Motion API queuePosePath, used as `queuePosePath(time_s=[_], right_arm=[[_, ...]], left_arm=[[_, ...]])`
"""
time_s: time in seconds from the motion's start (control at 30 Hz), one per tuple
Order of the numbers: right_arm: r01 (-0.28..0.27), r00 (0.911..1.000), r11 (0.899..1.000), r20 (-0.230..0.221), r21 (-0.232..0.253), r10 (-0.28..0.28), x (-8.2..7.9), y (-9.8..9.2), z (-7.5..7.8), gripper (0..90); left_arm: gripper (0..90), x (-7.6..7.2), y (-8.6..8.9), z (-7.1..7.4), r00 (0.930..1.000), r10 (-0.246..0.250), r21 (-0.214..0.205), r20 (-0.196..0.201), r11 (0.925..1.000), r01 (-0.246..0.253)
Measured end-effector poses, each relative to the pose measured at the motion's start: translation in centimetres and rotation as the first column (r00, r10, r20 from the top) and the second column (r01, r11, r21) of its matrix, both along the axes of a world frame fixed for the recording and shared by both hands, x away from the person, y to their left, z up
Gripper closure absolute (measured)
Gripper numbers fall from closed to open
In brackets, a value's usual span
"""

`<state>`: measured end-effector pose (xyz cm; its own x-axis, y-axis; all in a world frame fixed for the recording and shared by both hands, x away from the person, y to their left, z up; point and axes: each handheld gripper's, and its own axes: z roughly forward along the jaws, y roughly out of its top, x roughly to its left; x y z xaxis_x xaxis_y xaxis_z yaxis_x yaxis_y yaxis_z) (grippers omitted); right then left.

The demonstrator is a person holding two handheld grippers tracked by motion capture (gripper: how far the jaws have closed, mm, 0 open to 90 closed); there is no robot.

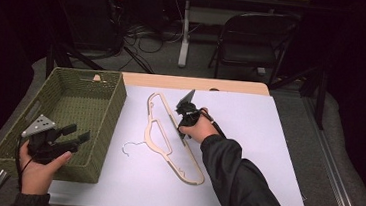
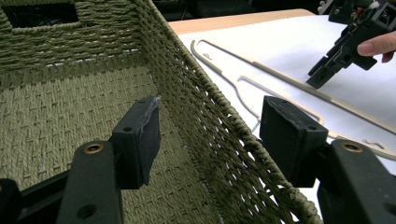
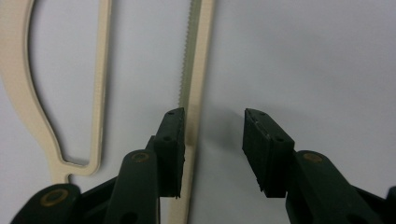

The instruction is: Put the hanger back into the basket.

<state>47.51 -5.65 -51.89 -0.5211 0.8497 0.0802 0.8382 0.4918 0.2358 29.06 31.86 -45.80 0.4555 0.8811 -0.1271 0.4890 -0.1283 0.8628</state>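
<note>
A person sits at a table covered by a white sheet (image 1: 248, 139), holding a two-jaw gripper in each hand. A pale wooden clothes hanger (image 1: 168, 137) lies flat on the sheet near the middle of the table, running from far left toward near right, with its thin metal hook (image 1: 128, 147) pointing toward the basket side.

The right gripper (image 1: 184, 132) is lowered onto the hanger, tips down at its long straight bar. In the right gripper view the 2 black jaws stand spread apart; the notched bar (image 3: 196, 70) passes just beside the inner face of the left pad, and bare sheet shows between the bar and the right pad. The jaws do not pinch the hanger.

The left gripper (image 1: 80, 133) rests at the near right corner of an olive-green woven basket (image 1: 34, 115), which sits on the left part of the table, just beside the sheet's left edge. In the left gripper view its jaws are spread wide and straddle the basket's right wall (image 2: 219, 140), 1 pad inside the basket and 1 outside, with gaps on both sides.

Behind the table stand a dark folding chair (image 1: 257, 39), the leg of another table (image 1: 185, 33) and a tangle of cables on the floor (image 1: 142, 34)
</note>
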Motion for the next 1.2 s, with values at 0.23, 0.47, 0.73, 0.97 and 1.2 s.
queuePosePath(time_s=[0.23, 0.47, 0.73, 0.97, 1.2], right_arm=[[-0.038, 0.9992, 0.999, -0.013, -0.016, 0.038, -0.2, 0.4, -0.3, 62.8], [-0.049, 0.998, 0.998, -0.041, -0.045, 0.047, -0.3, 0.6, -0.2, 65.8], [-0.018, 0.9987, 1.0, -0.048, -0.007, 0.017, -0.8, 1.0, -0.7, 73.8], [0.03, 0.9977, 0.995, 0.058, 0.097, -0.035, -1.2, 1.4, -2.1, 74.9], [-0.043, 0.9975, 0.996, -0.061, -0.083, 0.038, -0.8, 1.3, -0.7, 75.2]], left_arm=[[38.1, 0.0, 0.0, 0.0, 1.0, 0.0, -0.001, -0.001, 1.0, 0.0], [38.3, 0.0, 0.0, 0.0, 1.0, 0.003, -0.002, 0.0, 1.0, -0.003], [38.4, 0.0, 0.0, -0.1, 1.0, 0.004, -0.002, -0.001, 1.0, -0.004], [38.8, 0.0, 0.0, 0.0, 1.0, 0.005, -0.005, 0.002, 1.0, -0.005], [38.9, 0.0, 0.1, 0.0, 1.0, 0.007, -0.002, 0.001, 1.0, -0.007]])
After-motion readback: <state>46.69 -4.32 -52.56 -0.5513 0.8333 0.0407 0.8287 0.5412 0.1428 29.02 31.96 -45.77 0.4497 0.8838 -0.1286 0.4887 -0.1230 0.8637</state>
